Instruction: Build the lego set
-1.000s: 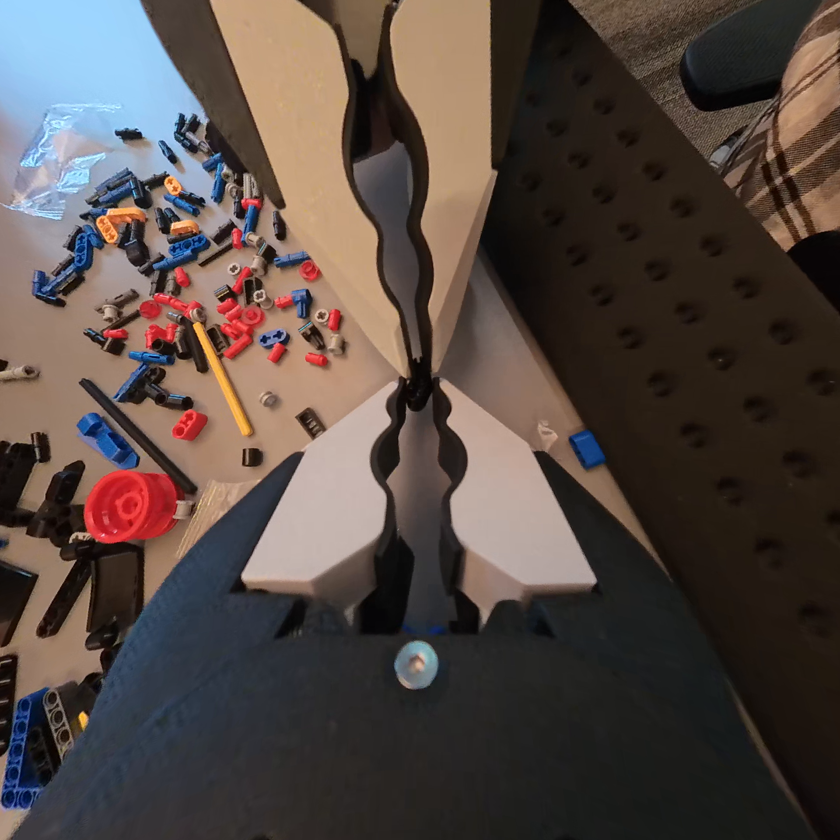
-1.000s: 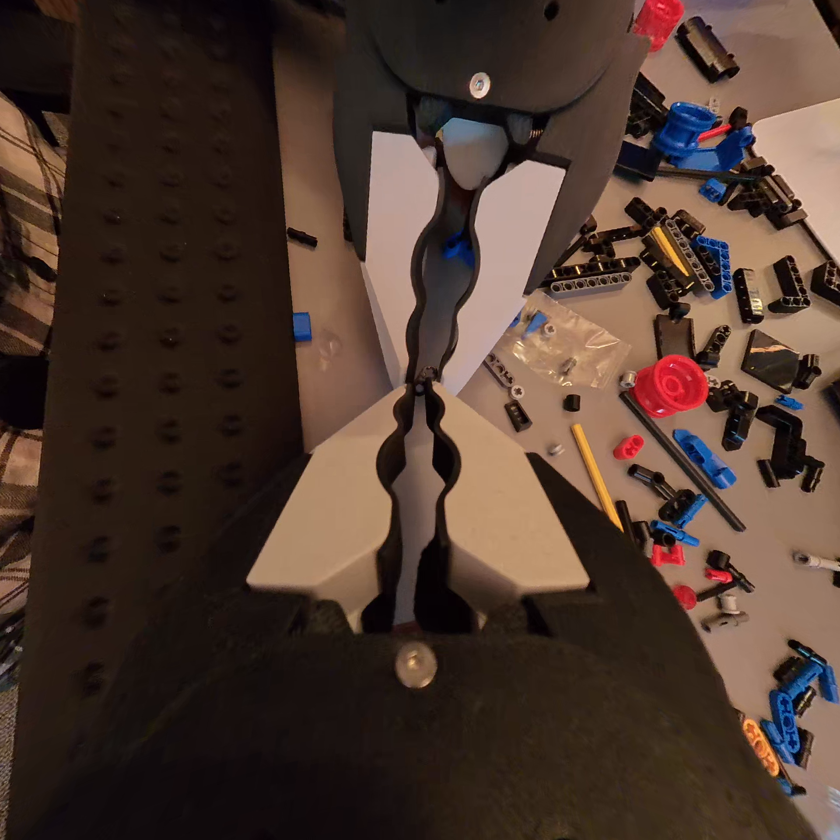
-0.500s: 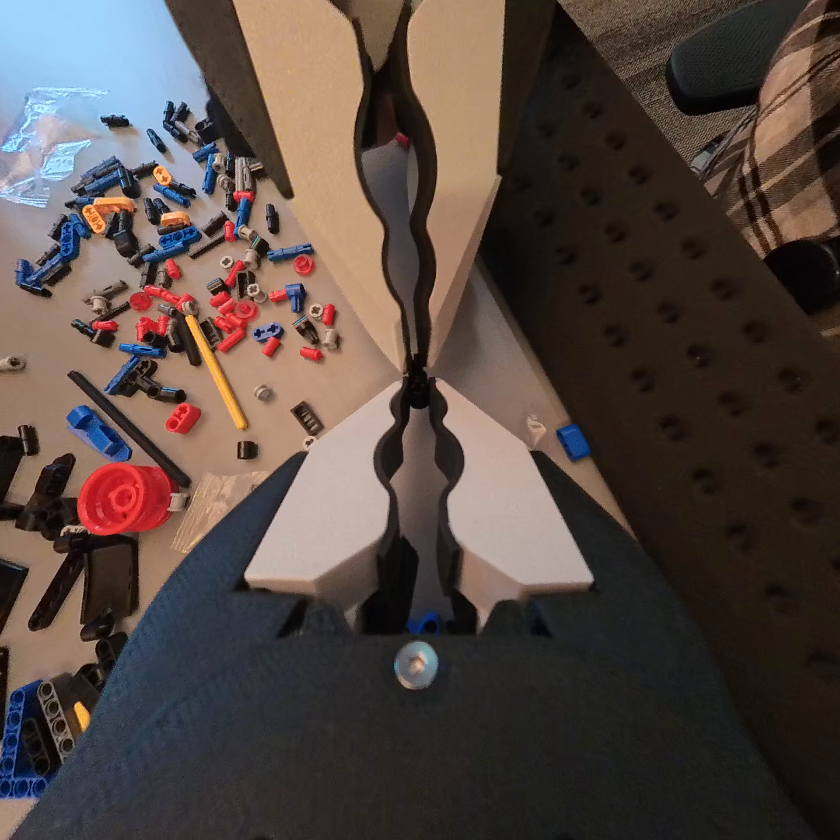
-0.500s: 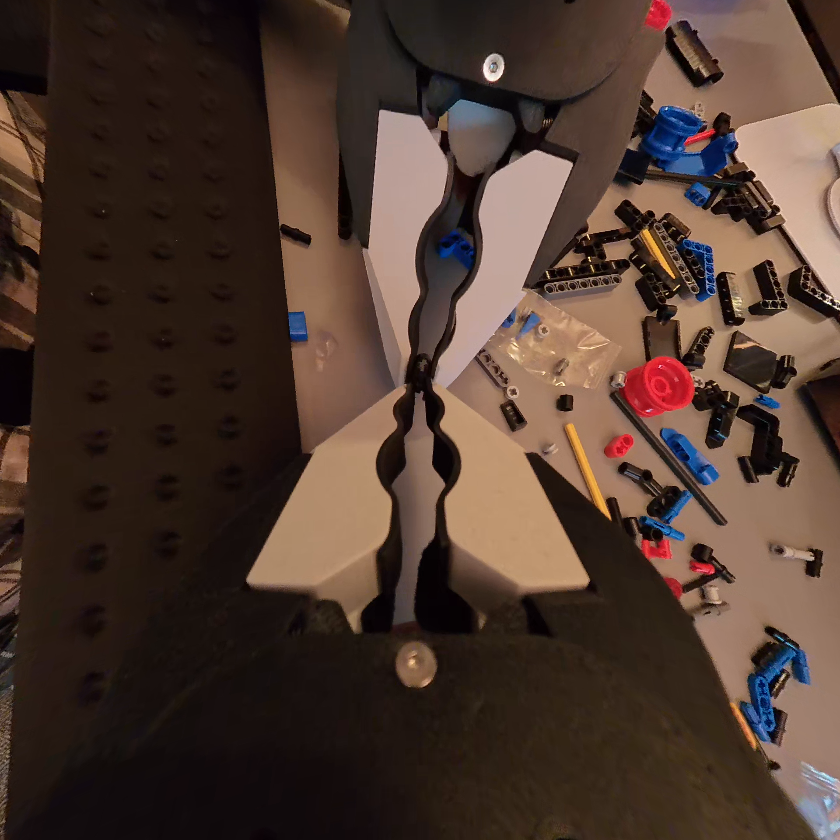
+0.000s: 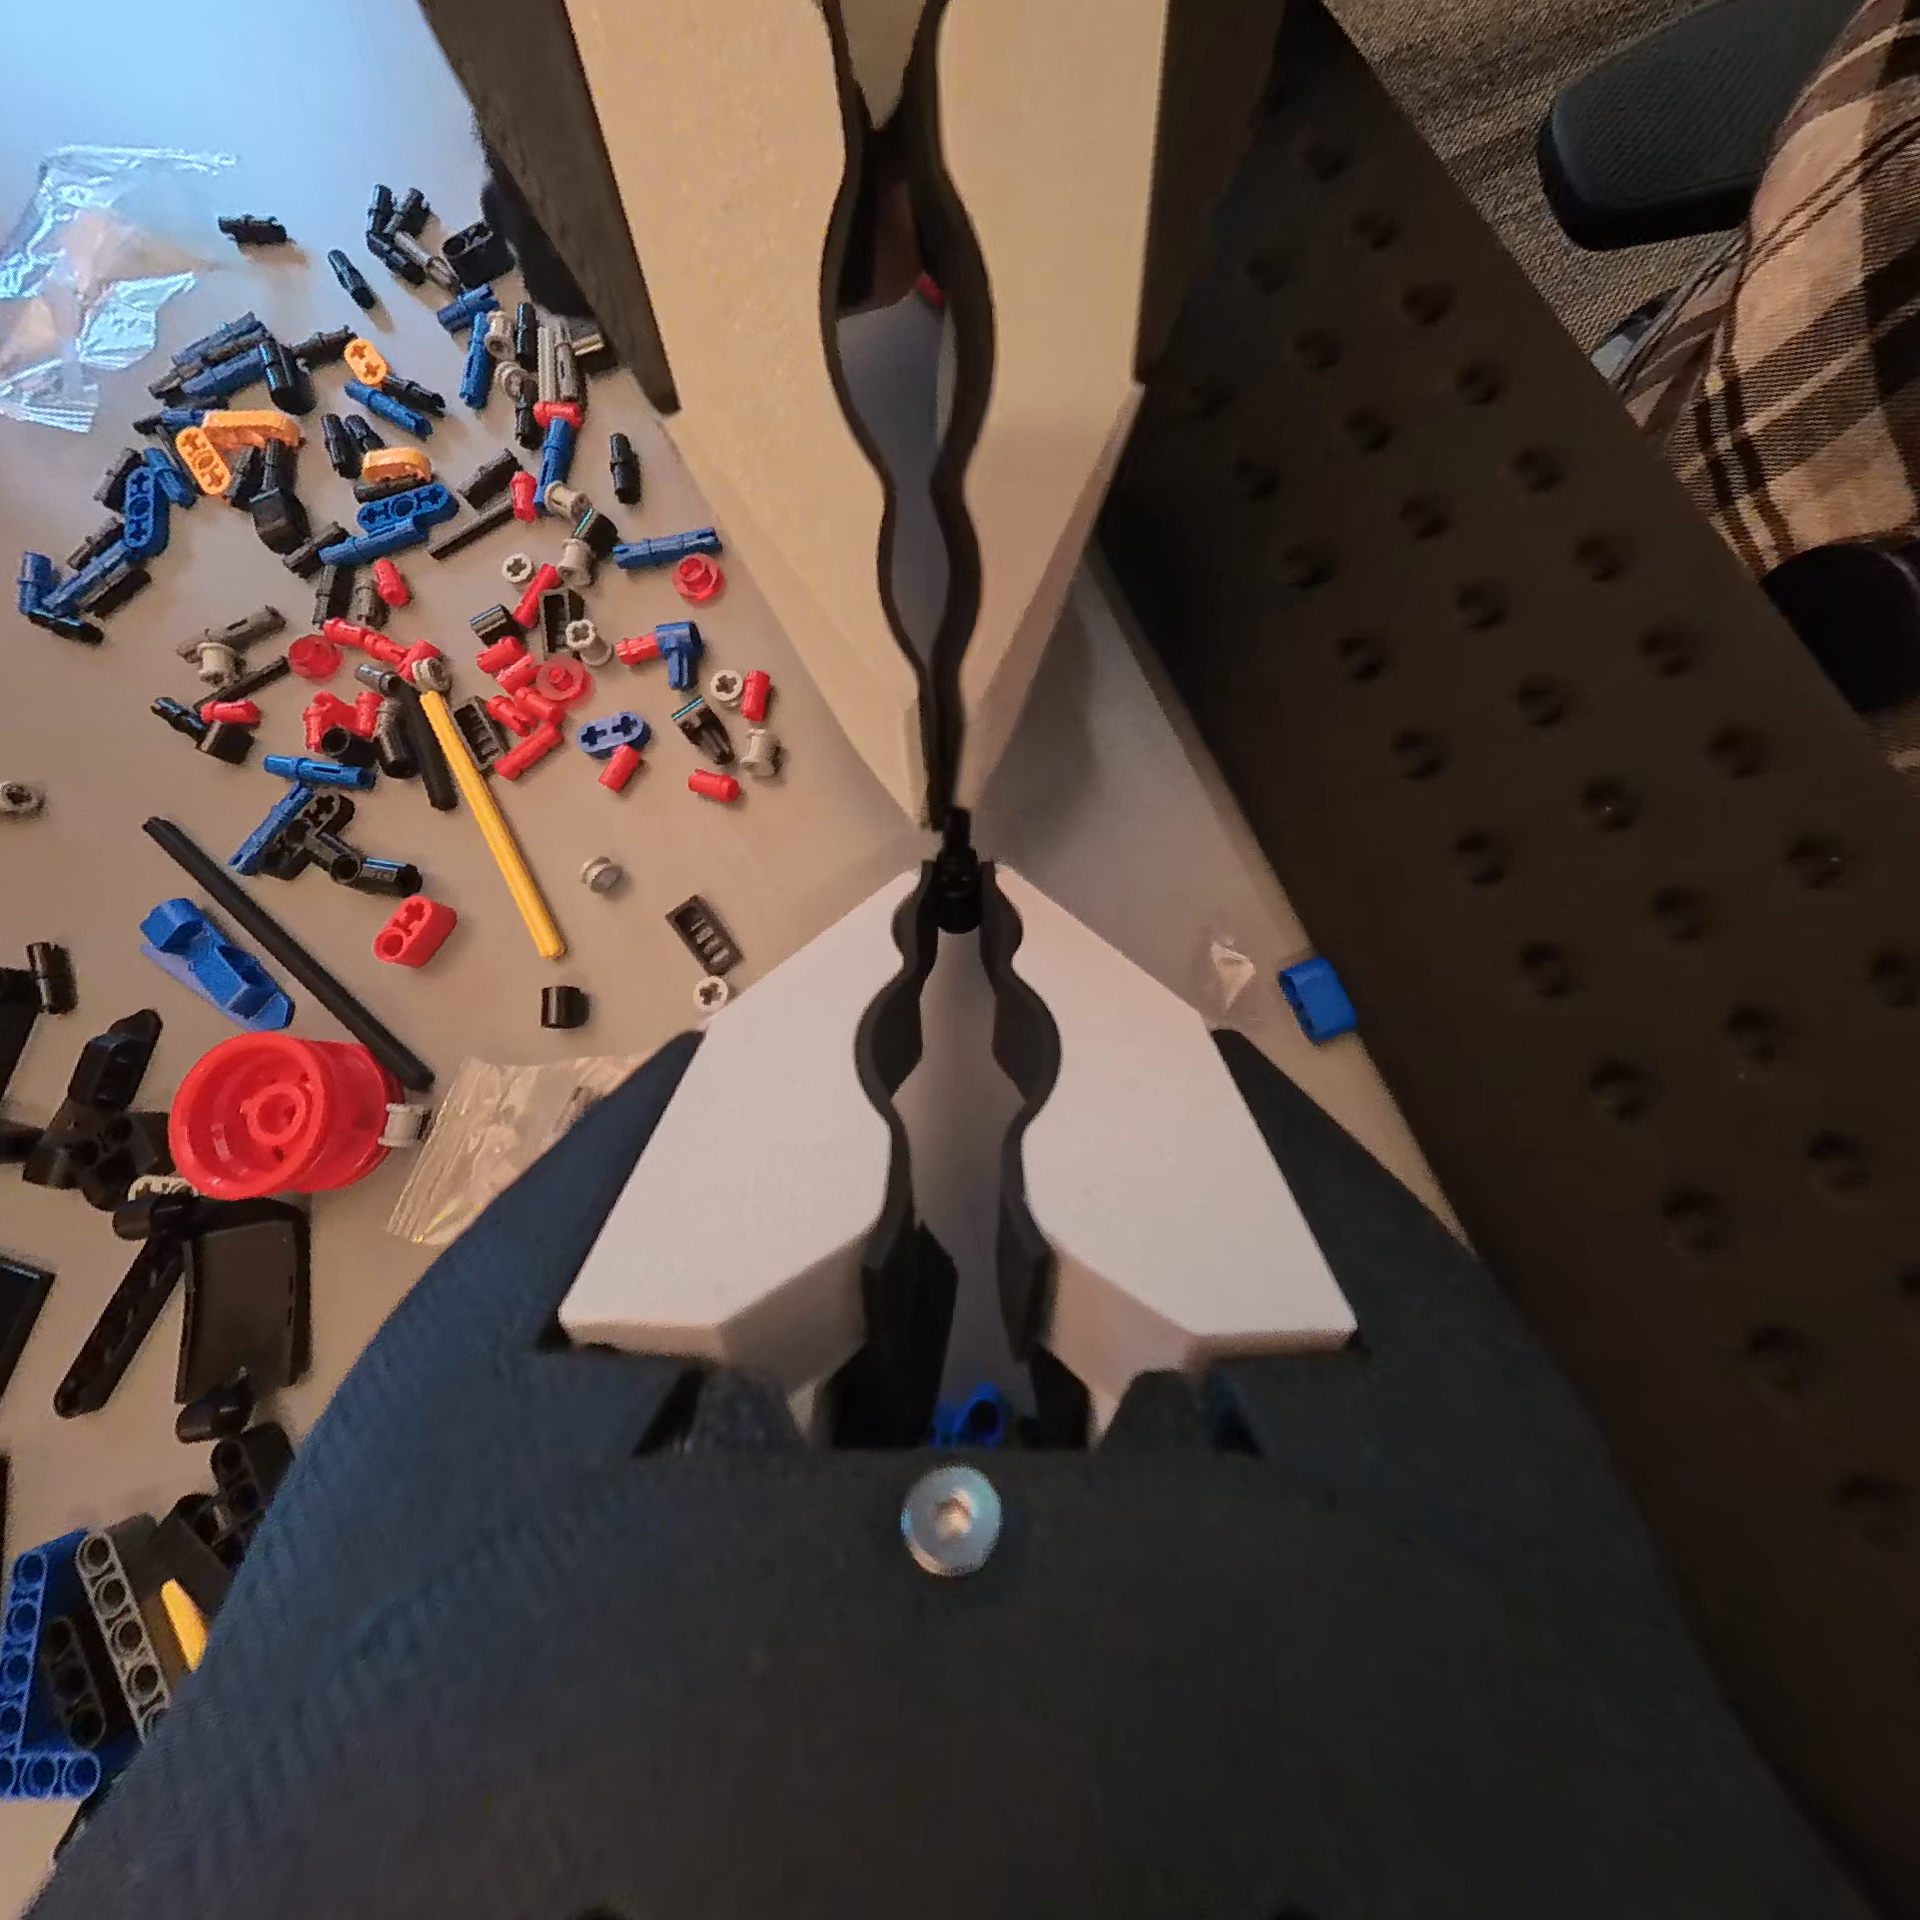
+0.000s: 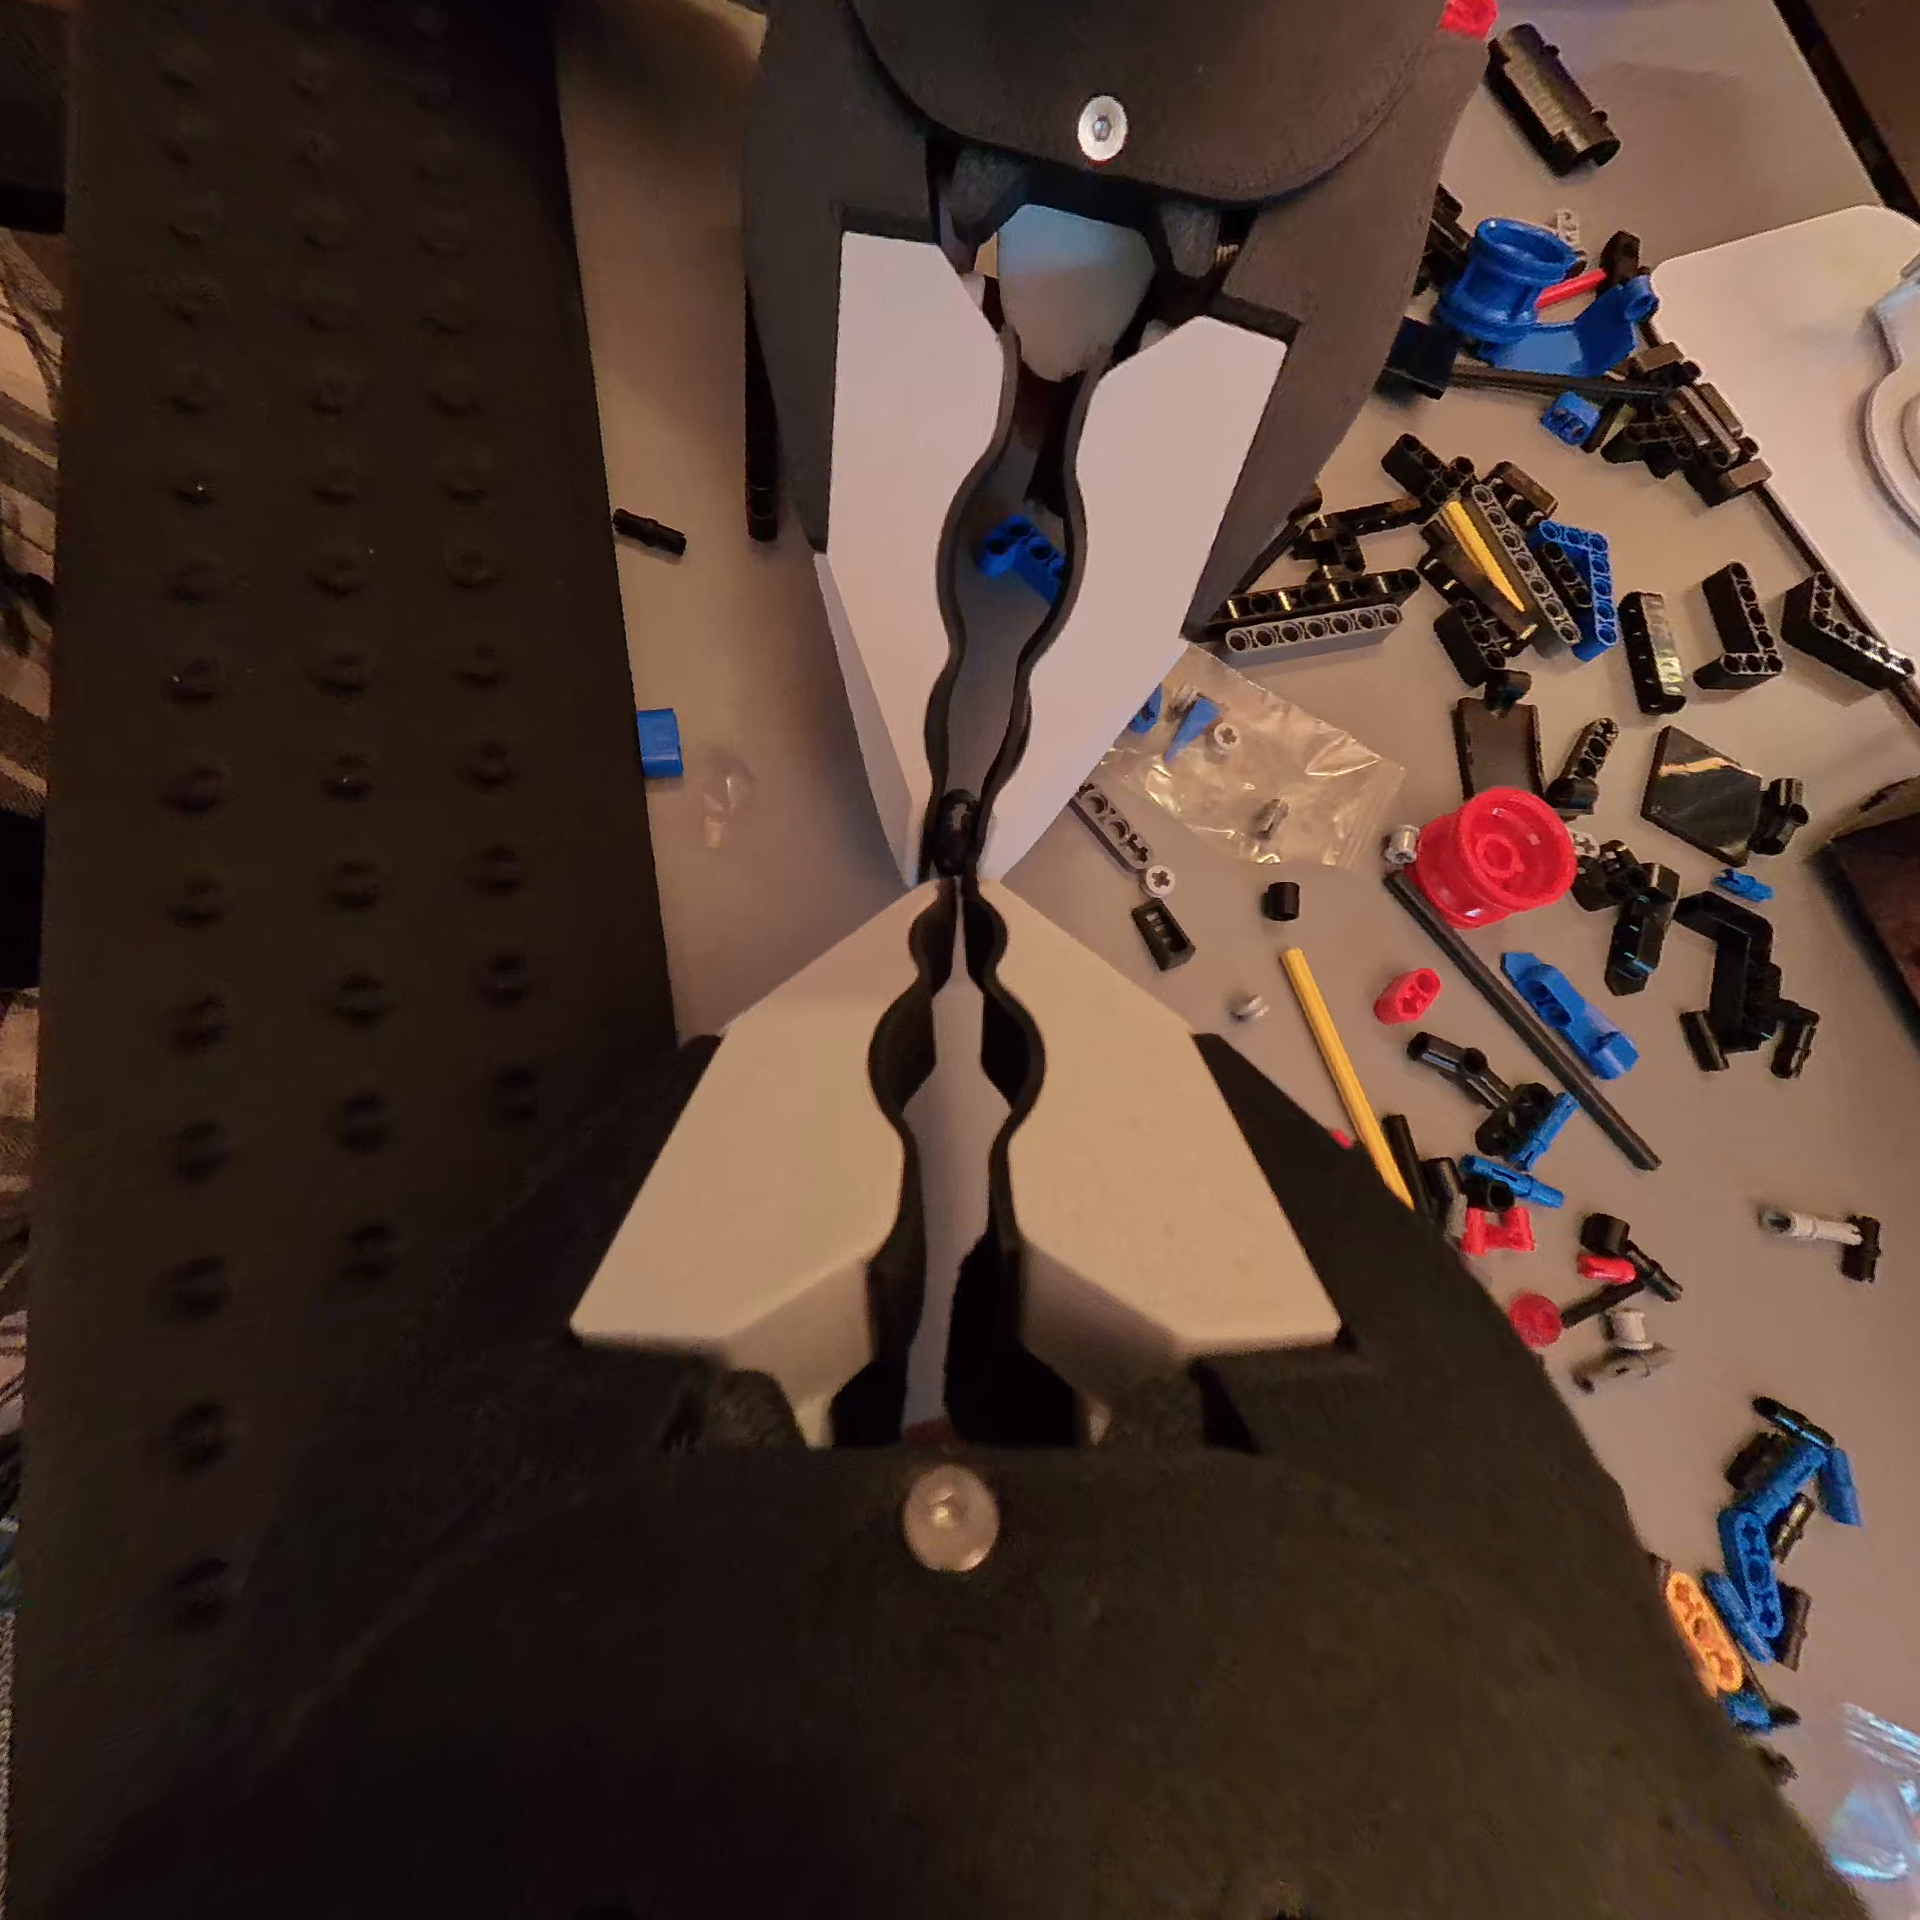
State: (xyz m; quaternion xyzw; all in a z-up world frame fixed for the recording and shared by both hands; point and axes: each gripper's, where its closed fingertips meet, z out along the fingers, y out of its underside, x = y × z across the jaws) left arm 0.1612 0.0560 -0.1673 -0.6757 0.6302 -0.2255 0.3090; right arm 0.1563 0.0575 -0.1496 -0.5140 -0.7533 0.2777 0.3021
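Note:
My left gripper [image 5: 956, 906] is shut on a small black pin [image 5: 956, 883], held above the grey table [image 5: 1049, 665]. My right gripper [image 6: 961, 896] faces it tip to tip and is shut, pinching the pin's far end [image 6: 954, 823]. In the left wrist view the right gripper [image 5: 951, 816] comes down from the top. In the right wrist view the left gripper [image 6: 956, 836] comes down from the top. A blue beam [image 6: 1018, 551] lies on the table under the left gripper and shows through its finger gap.
A black perforated board [image 5: 1558, 831] borders the table and also shows in the right wrist view [image 6: 312, 727]. A small blue piece [image 5: 1314, 997] lies by it. Loose parts are scattered on the table: a red wheel [image 5: 275, 1117], a yellow axle [image 5: 488, 821], a plastic bag [image 6: 1247, 779]. Less than 4 cm separates the two grippers' tips. It is some 6 cm from my left tips to the small blue piece [image 5: 1314, 997]. It is also in sight in the right wrist view [image 6: 658, 738].
Both grippers stay shut and tip to tip on the pin. The pair has drifted a little over the table, so the scattered parts shift slightly in both views.

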